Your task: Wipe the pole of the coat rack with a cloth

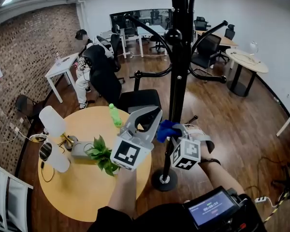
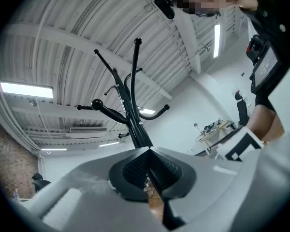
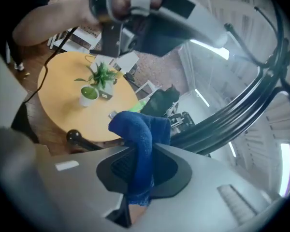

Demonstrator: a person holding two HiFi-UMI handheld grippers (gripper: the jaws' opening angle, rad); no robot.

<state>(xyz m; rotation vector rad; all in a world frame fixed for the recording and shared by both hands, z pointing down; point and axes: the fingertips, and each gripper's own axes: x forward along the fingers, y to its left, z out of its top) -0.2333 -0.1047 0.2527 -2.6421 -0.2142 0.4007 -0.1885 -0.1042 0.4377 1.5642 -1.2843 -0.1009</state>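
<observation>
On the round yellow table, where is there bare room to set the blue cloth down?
The round table is bare across its near part, on the person's side of the plant, and in a strip between the green bottle and the white lamp. Its left side is crowded: lamp, grey box and plant sit close together.

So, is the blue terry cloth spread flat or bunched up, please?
Bunched: the blue terry cloth sits crumpled, pinched in the right gripper.
</observation>
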